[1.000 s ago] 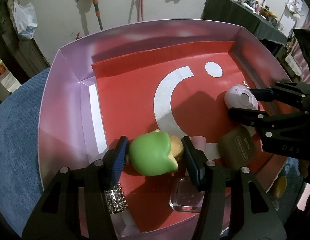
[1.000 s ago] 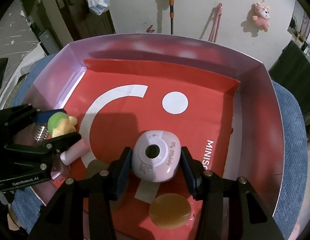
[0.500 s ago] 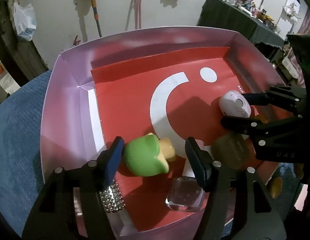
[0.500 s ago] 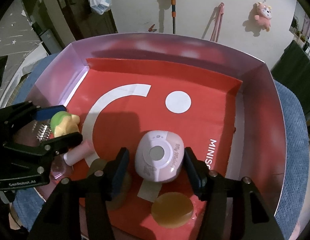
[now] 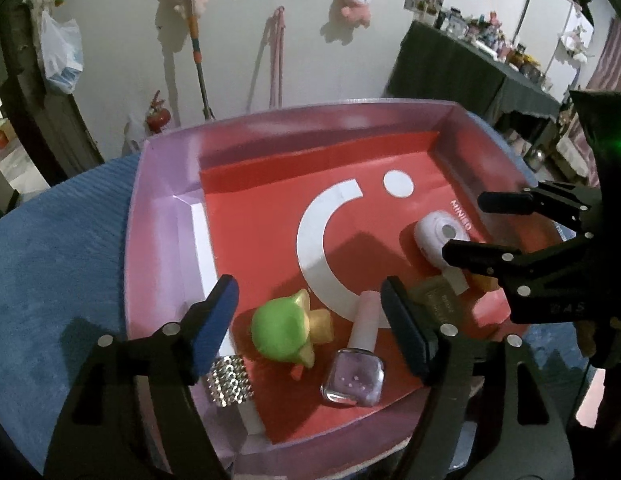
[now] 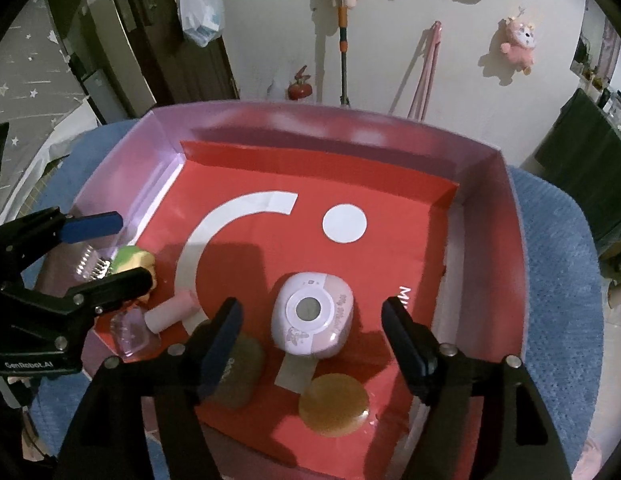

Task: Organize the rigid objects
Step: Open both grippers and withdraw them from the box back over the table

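A shallow box (image 5: pixel 158 216) with pink walls and a red floor holds the objects. A green and yellow toy (image 5: pixel 288 330) lies near its front left. My left gripper (image 5: pixel 310 312) is open and empty, raised above the toy. A pink and white round gadget (image 6: pixel 312 318) lies on the red floor. My right gripper (image 6: pixel 312 334) is open and empty, its jaws spread either side of the gadget without touching it. The right gripper also shows in the left wrist view (image 5: pixel 470 224), as does the gadget (image 5: pixel 438 238).
In the box lie a nail polish bottle (image 5: pixel 356 364), a rhinestone piece (image 5: pixel 228 380), an olive case (image 6: pixel 238 372) and an amber disc (image 6: pixel 334 404). The box (image 6: pixel 490 240) rests on a blue cloth (image 5: pixel 58 248). A wall with a mop and plush toys stands behind.
Both grippers opened and let go, the left of the green toy, the right of the pink gadget. Both pulled up and back from the box floor.
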Tool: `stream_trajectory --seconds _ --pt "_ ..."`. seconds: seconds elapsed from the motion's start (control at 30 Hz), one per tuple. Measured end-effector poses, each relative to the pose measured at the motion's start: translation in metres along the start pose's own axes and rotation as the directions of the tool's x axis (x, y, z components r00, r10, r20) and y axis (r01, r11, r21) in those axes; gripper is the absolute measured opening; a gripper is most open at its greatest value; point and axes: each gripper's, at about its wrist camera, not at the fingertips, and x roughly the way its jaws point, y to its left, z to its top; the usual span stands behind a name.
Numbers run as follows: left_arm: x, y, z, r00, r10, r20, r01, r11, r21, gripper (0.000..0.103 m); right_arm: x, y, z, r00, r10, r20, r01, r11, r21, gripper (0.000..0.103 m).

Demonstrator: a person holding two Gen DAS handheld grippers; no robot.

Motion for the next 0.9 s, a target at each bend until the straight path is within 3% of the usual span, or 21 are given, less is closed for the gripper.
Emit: stream_trajectory --seconds 0.27,0.37,0.5,0.6,0.67,0.9 --pt "-0.042 -0.002 -0.012 0.992 -0.025 0.121 0.031 0.999 -0.044 0.075 -0.041 0.006 -0.005 0.996 -0.021 0.090 0.023 0.999 -0.022 0.082" --pt "-0.063 -0.012 -0.020 0.983 -0.033 0.179 0.040 0.999 -0.034 0.081 -0.060 0.010 -0.011 0.990 -0.019 0.137 0.022 1.000 -0.022 0.091" --pt "-0.093 -0.026 -0.030 0.965 -0.025 0.259 0.028 1.000 -0.005 0.083 -0.090 0.018 -0.020 0.979 -0.020 0.205 0.026 0.999 -0.030 0.092" --pt "-0.118 -0.037 -0.042 0.943 -0.022 0.333 0.018 1.000 0.017 0.089 -0.119 0.025 -0.032 0.964 -0.023 0.264 0.035 0.998 -0.044 0.095" --pt "-0.134 -0.045 -0.051 0.927 -0.020 0.376 0.010 1.000 0.028 0.090 -0.140 0.031 -0.043 0.949 -0.030 0.314 0.048 0.998 -0.049 0.103" --pt "-0.171 -0.068 -0.093 0.859 0.033 0.511 -0.053 0.998 0.025 0.097 -0.195 0.046 -0.093 0.895 -0.060 0.442 0.093 0.994 -0.054 0.103"
